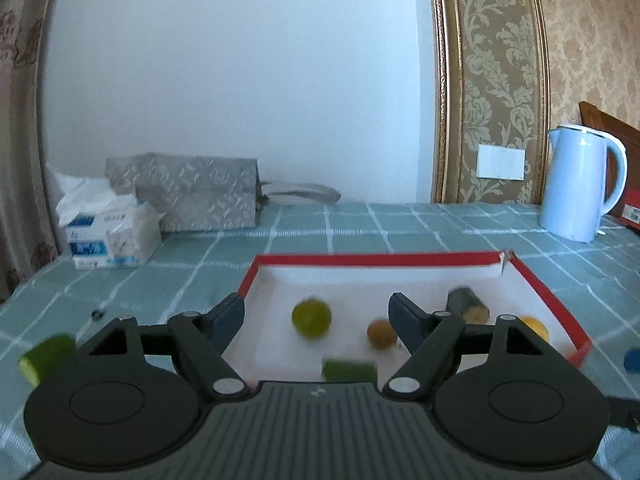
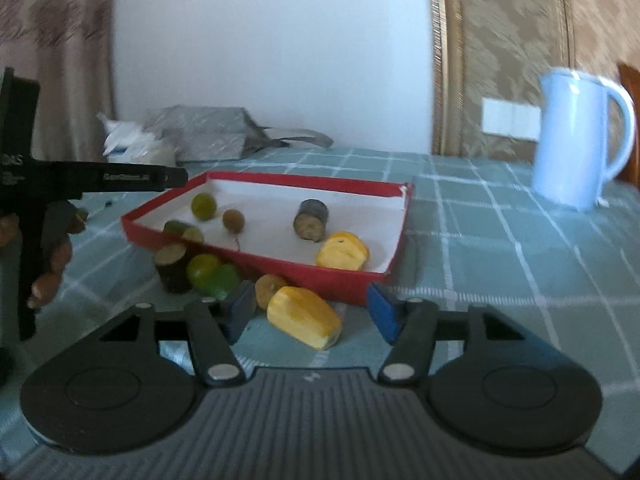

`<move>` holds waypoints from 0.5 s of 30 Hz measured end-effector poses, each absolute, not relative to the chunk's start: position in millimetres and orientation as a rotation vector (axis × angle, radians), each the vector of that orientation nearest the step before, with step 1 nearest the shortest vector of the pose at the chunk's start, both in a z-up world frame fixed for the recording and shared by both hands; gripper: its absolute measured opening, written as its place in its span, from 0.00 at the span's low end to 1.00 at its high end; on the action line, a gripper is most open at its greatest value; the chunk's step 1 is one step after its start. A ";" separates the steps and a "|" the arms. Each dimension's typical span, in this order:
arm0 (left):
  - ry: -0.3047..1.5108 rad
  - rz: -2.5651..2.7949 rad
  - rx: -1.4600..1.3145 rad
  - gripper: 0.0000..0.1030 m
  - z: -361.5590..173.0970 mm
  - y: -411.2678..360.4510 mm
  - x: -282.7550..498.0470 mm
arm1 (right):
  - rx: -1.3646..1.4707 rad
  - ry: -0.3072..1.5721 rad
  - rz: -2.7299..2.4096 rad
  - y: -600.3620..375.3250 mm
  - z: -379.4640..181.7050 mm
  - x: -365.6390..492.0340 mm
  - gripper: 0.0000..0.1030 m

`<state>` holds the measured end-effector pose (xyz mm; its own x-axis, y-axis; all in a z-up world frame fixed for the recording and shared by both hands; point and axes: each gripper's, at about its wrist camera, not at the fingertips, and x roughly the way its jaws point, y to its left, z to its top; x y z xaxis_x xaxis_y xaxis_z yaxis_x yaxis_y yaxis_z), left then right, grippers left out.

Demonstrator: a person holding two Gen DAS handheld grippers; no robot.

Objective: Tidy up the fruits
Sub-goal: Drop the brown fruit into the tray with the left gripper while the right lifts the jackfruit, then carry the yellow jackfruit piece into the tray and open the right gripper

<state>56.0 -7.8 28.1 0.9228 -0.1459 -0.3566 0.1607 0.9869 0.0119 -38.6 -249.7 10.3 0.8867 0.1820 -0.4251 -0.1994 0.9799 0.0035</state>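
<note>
A red-rimmed white tray (image 1: 536,288) holds a lime (image 1: 311,318), a brown round fruit (image 1: 382,334), a green piece (image 1: 350,370), a dark stub (image 1: 468,306) and a yellow piece (image 1: 534,326). My left gripper (image 1: 315,306) hovers open over the tray's near side with nothing between its fingers. A green piece (image 1: 46,358) lies on the cloth to its left. In the right wrist view my right gripper (image 2: 311,300) is open around a yellow fruit piece (image 2: 304,318) on the cloth, pads not touching it. Beside it lie a brown fruit (image 2: 270,290), green fruits (image 2: 212,276) and a dark stub (image 2: 173,268), all before the tray (image 2: 280,268).
A pale blue kettle (image 2: 576,140) stands at the back right on the green checked cloth (image 2: 500,240). A tissue pack (image 1: 108,236) and a grey bag (image 1: 192,192) sit at the back left by the wall. A hand (image 2: 52,264) holds the left gripper's black body (image 2: 100,178).
</note>
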 end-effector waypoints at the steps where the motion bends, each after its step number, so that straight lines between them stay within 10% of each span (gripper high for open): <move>1: 0.370 -0.161 0.038 0.77 26.1 -4.4 51.1 | -0.067 0.440 0.209 -248.2 9.9 -38.1 0.63; 15: 0.457 -0.121 -0.018 0.83 4.9 25.2 35.6 | -0.126 0.578 0.298 -241.4 -9.5 1.9 0.51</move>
<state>35.6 25.2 4.9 0.8905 -0.1208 -0.4386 0.1127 0.9926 -0.0447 1.9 -241.4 -9.5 0.7958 0.2419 -0.5551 -0.3121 0.9495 -0.0336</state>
